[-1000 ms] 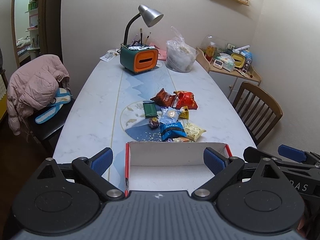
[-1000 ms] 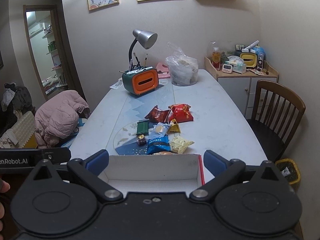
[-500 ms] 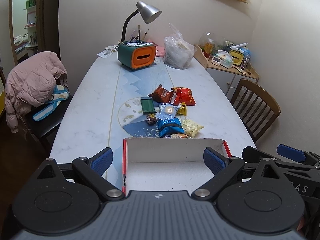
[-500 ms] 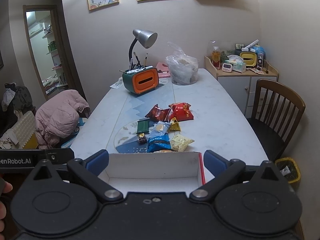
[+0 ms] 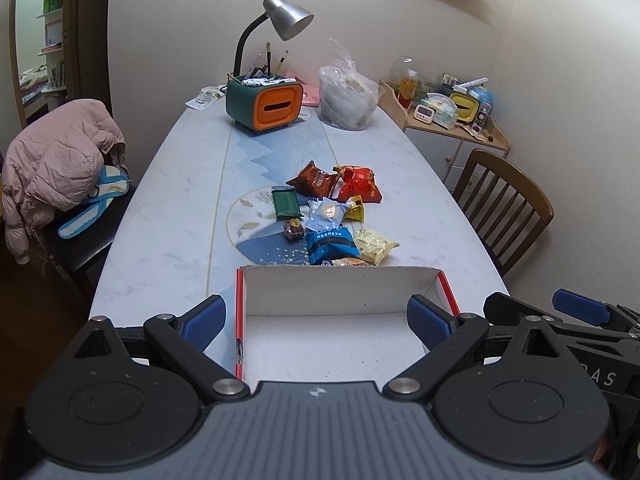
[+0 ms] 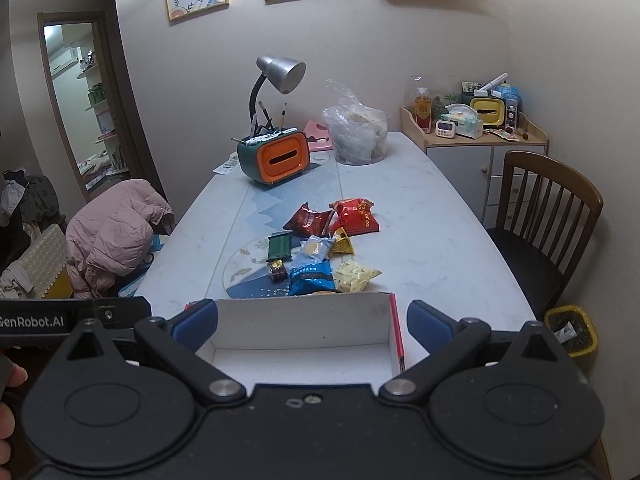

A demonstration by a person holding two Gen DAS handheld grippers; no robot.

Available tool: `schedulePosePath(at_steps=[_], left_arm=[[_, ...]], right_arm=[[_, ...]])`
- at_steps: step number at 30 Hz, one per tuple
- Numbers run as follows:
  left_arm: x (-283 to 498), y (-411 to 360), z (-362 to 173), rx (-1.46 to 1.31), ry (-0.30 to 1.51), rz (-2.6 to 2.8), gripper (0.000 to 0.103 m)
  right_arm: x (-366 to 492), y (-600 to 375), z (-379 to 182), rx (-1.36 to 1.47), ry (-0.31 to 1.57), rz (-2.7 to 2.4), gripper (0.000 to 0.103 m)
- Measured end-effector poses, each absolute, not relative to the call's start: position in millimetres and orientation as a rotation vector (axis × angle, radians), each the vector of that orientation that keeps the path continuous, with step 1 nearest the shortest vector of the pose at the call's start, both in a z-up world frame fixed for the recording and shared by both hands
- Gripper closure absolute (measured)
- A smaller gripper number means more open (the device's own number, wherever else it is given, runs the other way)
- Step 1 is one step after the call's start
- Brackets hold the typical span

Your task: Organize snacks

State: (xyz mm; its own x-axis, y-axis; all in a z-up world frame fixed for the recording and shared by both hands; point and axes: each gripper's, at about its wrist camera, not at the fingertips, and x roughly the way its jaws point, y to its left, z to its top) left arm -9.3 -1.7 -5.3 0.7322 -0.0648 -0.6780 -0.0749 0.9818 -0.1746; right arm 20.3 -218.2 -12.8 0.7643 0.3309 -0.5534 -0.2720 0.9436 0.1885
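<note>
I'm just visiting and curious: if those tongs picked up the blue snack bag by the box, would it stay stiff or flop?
The blue snack bag looks puffy and crinkled, so it would probably dent and sag rather than hold shape. It seems light for its size. Its glossy film may slip, so gripping the sealed edge seems safer.

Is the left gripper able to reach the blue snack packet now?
Probably yes: the left gripper is open and empty, but the white cardboard box stands between it and the blue snack packet, so it must go over.
</note>
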Motion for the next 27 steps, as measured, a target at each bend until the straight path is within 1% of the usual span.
schedulePosePath(at_steps=[16,22,27], left_arm=[[-7.1,-2.8,-7.0,-0.203,0.757,-0.023,0.005],[9.2,-6.7,-15.1,-0.189,0.791,-0.006,0.005],[31.8,-2.6,-26.0,-0.215,0.84,0.019,0.005]], right_arm=[[16.9,-224.4,-13.0,0.106,0.611,0.303,0.002],[25.1,-220.6,-15.0,0.084,0.614,0.322,0.002],[48.7,-215.1,-21.0,0.062,0.625,0.368,0.002]])
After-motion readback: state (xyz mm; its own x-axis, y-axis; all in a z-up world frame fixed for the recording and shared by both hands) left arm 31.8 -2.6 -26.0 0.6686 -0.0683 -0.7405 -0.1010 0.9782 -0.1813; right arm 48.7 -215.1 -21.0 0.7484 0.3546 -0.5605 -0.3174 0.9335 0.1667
